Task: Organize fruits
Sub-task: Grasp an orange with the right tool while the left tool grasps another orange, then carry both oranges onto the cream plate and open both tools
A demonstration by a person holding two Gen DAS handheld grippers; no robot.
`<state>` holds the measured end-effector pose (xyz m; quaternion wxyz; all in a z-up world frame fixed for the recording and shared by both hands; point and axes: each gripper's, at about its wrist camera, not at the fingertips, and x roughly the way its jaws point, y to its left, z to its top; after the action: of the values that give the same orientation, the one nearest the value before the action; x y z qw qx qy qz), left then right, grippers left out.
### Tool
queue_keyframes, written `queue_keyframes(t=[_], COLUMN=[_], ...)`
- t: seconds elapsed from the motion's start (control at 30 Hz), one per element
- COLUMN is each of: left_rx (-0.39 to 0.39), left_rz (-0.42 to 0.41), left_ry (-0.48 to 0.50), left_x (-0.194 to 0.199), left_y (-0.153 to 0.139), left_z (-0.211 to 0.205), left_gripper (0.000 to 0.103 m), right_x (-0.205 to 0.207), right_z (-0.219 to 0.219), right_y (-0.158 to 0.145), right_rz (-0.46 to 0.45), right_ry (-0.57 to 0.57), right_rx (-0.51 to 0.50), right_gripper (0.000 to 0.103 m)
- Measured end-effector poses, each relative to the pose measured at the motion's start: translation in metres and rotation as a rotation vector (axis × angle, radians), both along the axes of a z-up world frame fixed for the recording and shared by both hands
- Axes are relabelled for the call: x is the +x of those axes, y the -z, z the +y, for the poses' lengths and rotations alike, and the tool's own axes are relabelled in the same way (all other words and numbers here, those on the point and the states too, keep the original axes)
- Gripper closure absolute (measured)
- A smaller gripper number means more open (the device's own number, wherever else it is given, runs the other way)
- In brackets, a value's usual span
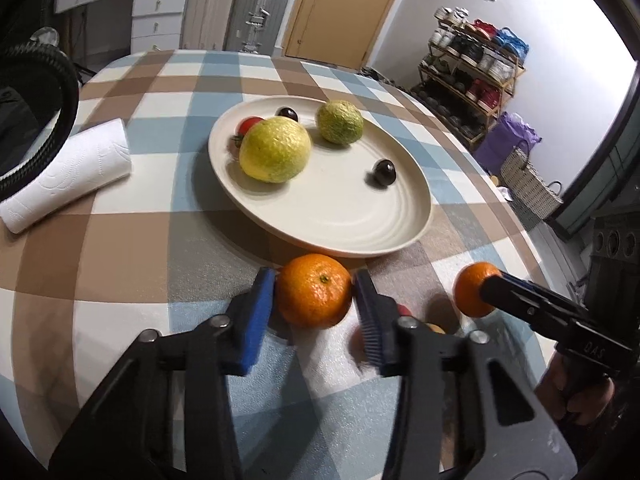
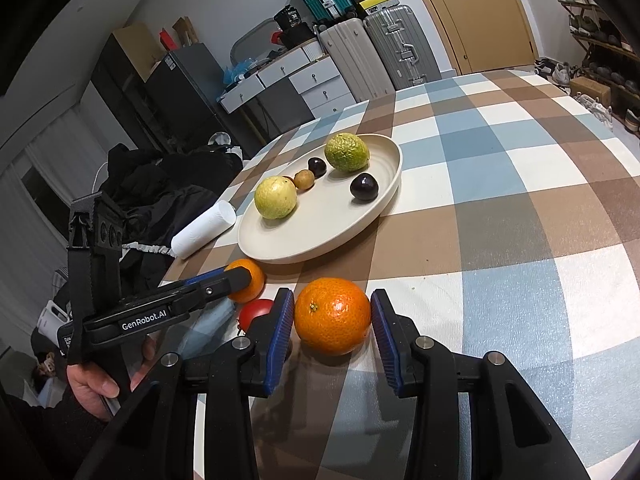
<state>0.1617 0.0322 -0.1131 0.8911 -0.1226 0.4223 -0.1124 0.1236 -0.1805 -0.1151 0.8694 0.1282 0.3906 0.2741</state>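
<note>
My left gripper [image 1: 314, 278] is shut on an orange [image 1: 314, 296], its blue pads pressing both sides, just in front of the cream plate [image 1: 360, 248]. My right gripper [image 2: 332, 298] is shut on a second orange [image 2: 332, 316] close by on the right. Each gripper also shows in the other's view: the right gripper [image 1: 486, 284] and the left gripper [image 2: 240, 276]. On the plate [image 2: 304, 256] lie a yellow-green fruit [image 1: 274, 150], a green fruit [image 1: 339, 122], two dark plums [image 1: 384, 172], a small red tomato and a small brown fruit [image 2: 304, 179]. A loose red tomato [image 2: 256, 312] lies between the grippers.
A white paper towel roll [image 1: 68, 172] lies left of the plate on the checked tablecloth [image 2: 500, 208]. Dark clothing [image 2: 160, 192] is heaped past the table's left edge. Suitcases, drawers, a door and a shoe rack stand behind the table. A hand holds each gripper.
</note>
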Motion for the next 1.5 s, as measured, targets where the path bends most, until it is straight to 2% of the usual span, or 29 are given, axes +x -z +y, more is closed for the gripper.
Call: queue_keyframes(t=[0.17,0.43,0.6,0.87,1.0,1.27,1.5], left_rx=[-0.054,-0.068,-0.092,-0.143,-0.124,-0.155,-0.129], left_rz=[0.016,0.010,-0.004,-0.064,-0.104,-0.086,-0.064], left_ry=[-0.005,-0.007,0.006,0.031,0.035,0.038,0.062], left_x=[-0.001,-0.005,-0.007,0.002,0.016,0.065,0.099], left_y=[0.002,0.001,-0.007,-0.036,-0.050,-0.053,-0.043], left_z=[0.008,0.014,0.016,0.010,0.003,-0.013,-0.031], left_gripper=[0.066,0.066,0.066,0.066,0.066,0.066,0.066], right_x=[0.000,0.001,0.009,0.032,0.050,0.088,0.124], right_z=[0.000,0.000,0.001,0.009,0.013,0.024,0.025], right_y=[0.000,-0.002,-0.010,-0.031,-0.039,-0.050,-0.046], right_rz=[-0.001,-0.004,-0.023,-0.079,-0.100,-0.113,-0.099], right_ry=[0.002,0.001,-0.002,-0.019,-0.024,-0.033,-0.021], right_rx=[0.000,-0.001,-0.003,-0.011,-0.019,-0.017,-0.030], right_gripper=[0.063,0.063,0.063,0.063,0.063,0.063,0.063])
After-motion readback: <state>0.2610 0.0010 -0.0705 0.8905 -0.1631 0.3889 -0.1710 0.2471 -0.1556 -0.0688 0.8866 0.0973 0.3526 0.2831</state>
